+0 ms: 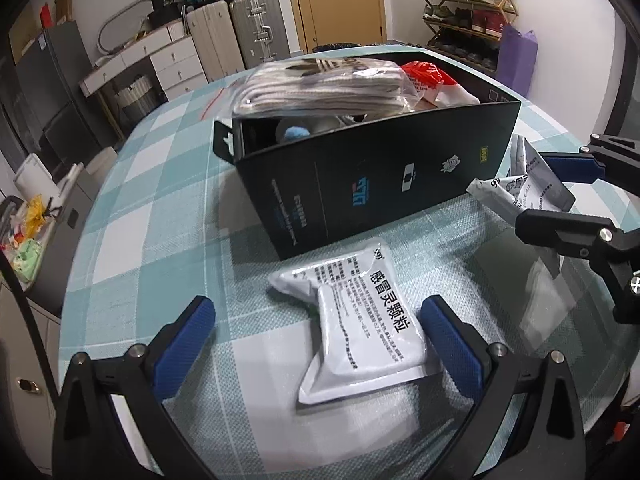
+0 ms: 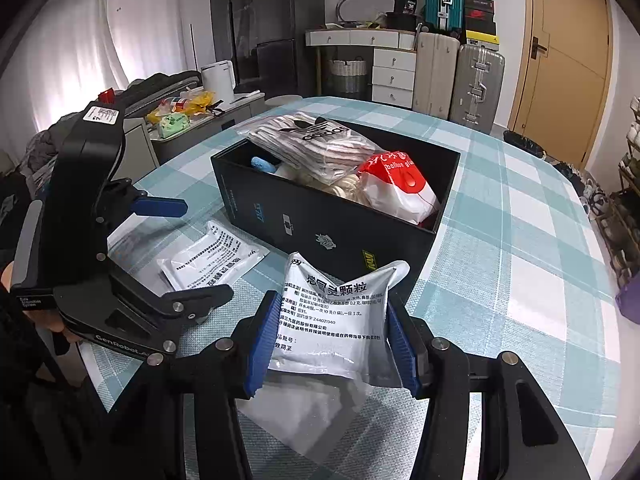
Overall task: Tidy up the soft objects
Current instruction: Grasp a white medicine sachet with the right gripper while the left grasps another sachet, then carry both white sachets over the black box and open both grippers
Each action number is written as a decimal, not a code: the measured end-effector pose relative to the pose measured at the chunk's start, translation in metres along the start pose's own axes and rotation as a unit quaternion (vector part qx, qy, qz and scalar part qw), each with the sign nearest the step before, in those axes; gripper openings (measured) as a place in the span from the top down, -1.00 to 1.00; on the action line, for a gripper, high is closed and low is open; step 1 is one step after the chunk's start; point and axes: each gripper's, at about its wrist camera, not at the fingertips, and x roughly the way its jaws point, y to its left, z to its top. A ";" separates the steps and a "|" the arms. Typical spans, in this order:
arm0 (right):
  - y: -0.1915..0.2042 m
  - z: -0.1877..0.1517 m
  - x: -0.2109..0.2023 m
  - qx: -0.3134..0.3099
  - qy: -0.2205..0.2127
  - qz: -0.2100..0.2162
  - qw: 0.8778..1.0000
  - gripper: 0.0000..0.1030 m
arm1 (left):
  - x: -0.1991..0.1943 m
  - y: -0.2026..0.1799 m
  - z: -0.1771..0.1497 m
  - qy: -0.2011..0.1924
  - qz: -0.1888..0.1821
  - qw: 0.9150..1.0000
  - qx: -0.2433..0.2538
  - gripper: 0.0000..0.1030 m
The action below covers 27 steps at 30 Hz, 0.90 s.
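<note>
**Two sachets at the box, one clamped, one on the cloth**

A white sachet is clamped between the blue pads of the right gripper; it is bowed inward by the squeeze and held above the checked cloth, just in front of the black box. A clear plastic sheet is seen on the cloth beneath it.

The left gripper is spread wide, its jaws apart on either side of a second sachet. This second sachet lies flat on the cloth, close to the near wall of the box; whether the pads touch it cannot be told. From the right wrist view the same sachet is seen lying between the left gripper and the box.

The box is open and already filled: a bagged bundle of striped socks is laid across its top, a red-and-white bag is set beside it, and a blue soft item is partly seen underneath.
</note>
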 end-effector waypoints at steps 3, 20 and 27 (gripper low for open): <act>0.001 -0.001 0.000 -0.001 -0.001 0.000 1.000 -0.02 | -0.002 0.001 -0.001 -0.003 -0.025 1.000 -0.003 -0.64; 0.009 0.003 -0.008 -0.012 -0.017 0.005 1.000 -0.01 | -0.026 0.005 -0.001 -0.041 -0.086 0.995 -0.008 0.21; 0.009 0.007 -0.025 -0.009 -0.064 0.017 0.998 -0.02 | -0.051 0.010 0.007 -0.092 -0.096 0.991 -0.017 0.21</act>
